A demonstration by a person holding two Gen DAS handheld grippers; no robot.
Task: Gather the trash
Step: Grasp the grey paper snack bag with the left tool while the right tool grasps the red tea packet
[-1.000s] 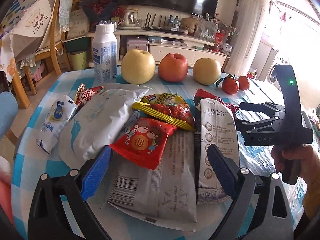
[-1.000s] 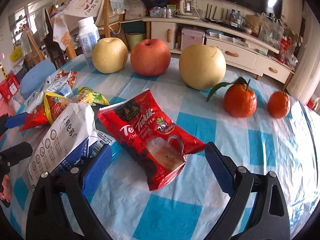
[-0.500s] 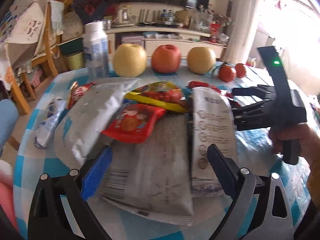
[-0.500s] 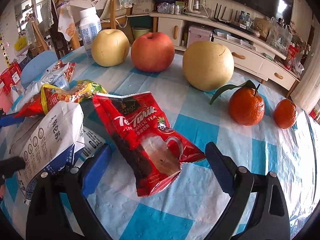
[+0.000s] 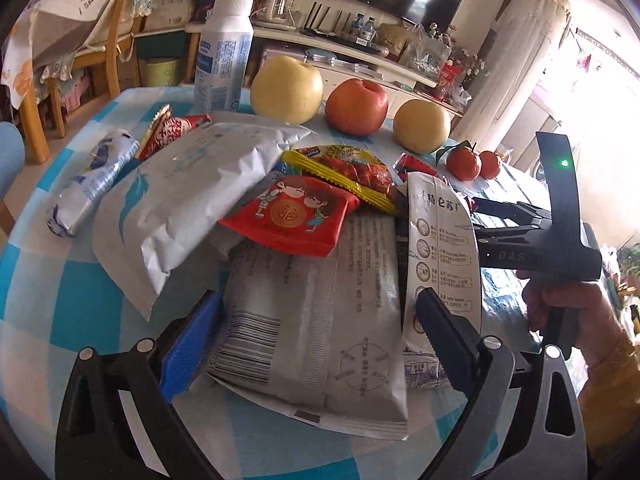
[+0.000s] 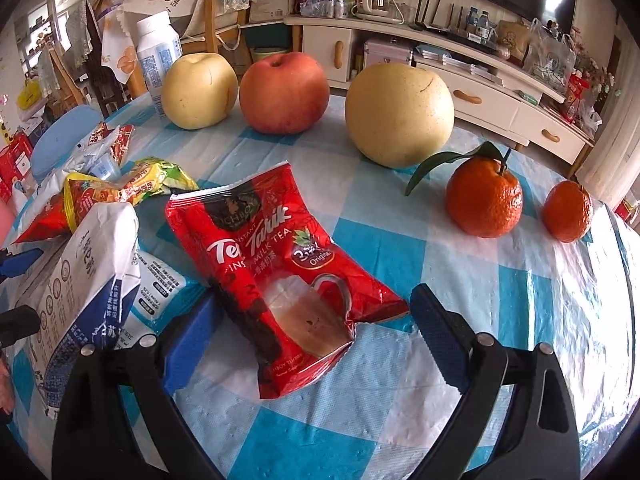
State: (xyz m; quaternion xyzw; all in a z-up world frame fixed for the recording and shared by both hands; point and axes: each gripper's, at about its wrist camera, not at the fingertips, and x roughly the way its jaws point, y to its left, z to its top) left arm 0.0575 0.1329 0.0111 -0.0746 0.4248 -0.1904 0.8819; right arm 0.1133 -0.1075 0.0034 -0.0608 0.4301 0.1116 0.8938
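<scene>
A pile of empty wrappers lies on the blue-checked tablecloth [image 5: 60, 300]. My left gripper [image 5: 320, 340] is open, its jaws either side of a large grey printed bag [image 5: 316, 320]. On that bag lie a small red cartoon packet [image 5: 296, 212], a white pouch [image 5: 188, 200] and a yellow-red wrapper [image 5: 344, 168]. My right gripper [image 6: 316, 332] is open, straddling the near end of a red milk tea packet [image 6: 280, 264]. It also shows in the left wrist view [image 5: 504, 220]. A white-blue carton bag [image 6: 88, 264] lies left of the tea packet.
Two yellow pears [image 6: 398, 114] [image 6: 198, 90] and a red apple [image 6: 284, 92] stand in a row at the back. Two tangerines [image 6: 484, 204] sit at the right. A white bottle [image 5: 224, 52] stands at back left. A crushed small bottle [image 5: 88, 188] lies at left.
My left gripper has tilted and moved closer over the grey bag. My right gripper has moved forward, so the red tea packet now lies between its jaws.
</scene>
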